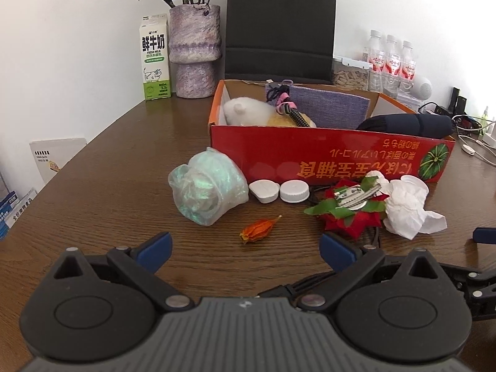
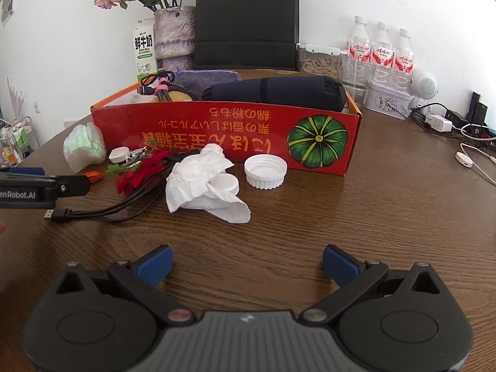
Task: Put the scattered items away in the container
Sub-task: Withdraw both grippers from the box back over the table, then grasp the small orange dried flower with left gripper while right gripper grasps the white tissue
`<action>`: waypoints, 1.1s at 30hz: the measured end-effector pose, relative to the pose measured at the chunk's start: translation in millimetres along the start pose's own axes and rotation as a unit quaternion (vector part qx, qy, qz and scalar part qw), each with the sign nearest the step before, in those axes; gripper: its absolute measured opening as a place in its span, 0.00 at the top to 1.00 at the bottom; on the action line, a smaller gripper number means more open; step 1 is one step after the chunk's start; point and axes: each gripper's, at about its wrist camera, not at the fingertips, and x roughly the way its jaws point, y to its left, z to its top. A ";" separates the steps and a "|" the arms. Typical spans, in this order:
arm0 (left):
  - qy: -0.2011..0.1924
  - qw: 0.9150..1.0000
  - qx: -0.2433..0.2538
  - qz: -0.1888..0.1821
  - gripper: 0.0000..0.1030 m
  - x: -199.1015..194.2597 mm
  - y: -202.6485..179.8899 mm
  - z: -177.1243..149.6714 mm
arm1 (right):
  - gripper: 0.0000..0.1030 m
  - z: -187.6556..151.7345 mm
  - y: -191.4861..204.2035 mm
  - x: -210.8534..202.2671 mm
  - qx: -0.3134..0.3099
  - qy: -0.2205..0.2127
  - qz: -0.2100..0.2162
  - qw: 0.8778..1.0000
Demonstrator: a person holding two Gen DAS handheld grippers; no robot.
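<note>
A red cardboard box (image 1: 328,152) (image 2: 223,133) stands on the wooden table, holding a white plush, a purple pouch, cables and a dark roll. In front of it lie a crumpled plastic bag (image 1: 206,186) (image 2: 83,147), two white caps (image 1: 294,191), an orange dried flower (image 1: 257,230), a red fabric flower with metal clips (image 1: 347,207) (image 2: 136,175), a crumpled tissue (image 1: 406,207) (image 2: 201,186), a large white lid (image 2: 265,171) and a black USB cable (image 2: 93,212). My left gripper (image 1: 245,248) is open just short of the orange flower. My right gripper (image 2: 246,263) is open, empty, short of the tissue.
Behind the box stand a milk carton (image 1: 155,59), a purple vase with flowers (image 1: 195,52), a black paper bag (image 1: 280,28), water bottles (image 2: 381,49), a small tin (image 2: 387,100) and chargers with cables (image 2: 449,124) at the right. The table's left edge is near papers (image 1: 52,158).
</note>
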 end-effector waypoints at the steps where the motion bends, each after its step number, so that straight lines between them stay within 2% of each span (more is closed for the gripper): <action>1: 0.000 1.000 -0.001 0.001 0.00 2.6 1.6 1.9 | 0.00 0.1 0.2 0.2 0.000 0.000 -0.001 1.000; 3: 0.003 1.000 0.003 0.003 0.01 9.8 3.1 6.1 | 0.00 0.3 0.8 0.6 -0.001 0.000 -0.001 1.000; 5: 0.010 1.000 0.005 -0.001 0.12 16.3 3.2 8.5 | 0.00 0.5 0.9 0.9 0.000 -0.001 -0.001 1.000; 7: 0.020 1.000 0.011 -0.008 0.35 22.9 1.4 9.4 | 0.00 1.5 1.1 1.7 0.000 -0.001 -0.002 1.000; 11: 0.017 0.999 0.021 -0.023 0.58 24.6 -2.4 9.5 | 0.00 2.4 1.2 2.9 0.000 -0.001 -0.002 1.000; 13: 0.014 0.999 0.028 -0.028 0.75 23.7 -5.0 8.2 | 0.00 2.6 1.1 3.1 0.000 -0.001 -0.002 1.000; 15: 0.011 0.999 0.035 -0.032 0.83 22.4 -6.9 6.4 | 0.00 3.6 1.4 4.3 0.001 -0.001 -0.003 1.000; 26: 0.001 0.998 0.022 -0.052 0.85 14.8 0.1 0.6 | 0.00 5.7 2.2 6.5 0.001 -0.001 -0.003 1.000; 33: -0.040 0.997 0.001 -0.061 0.85 -2.9 10.9 -0.5 | 0.00 8.7 3.8 9.7 -0.001 -0.001 -0.001 1.000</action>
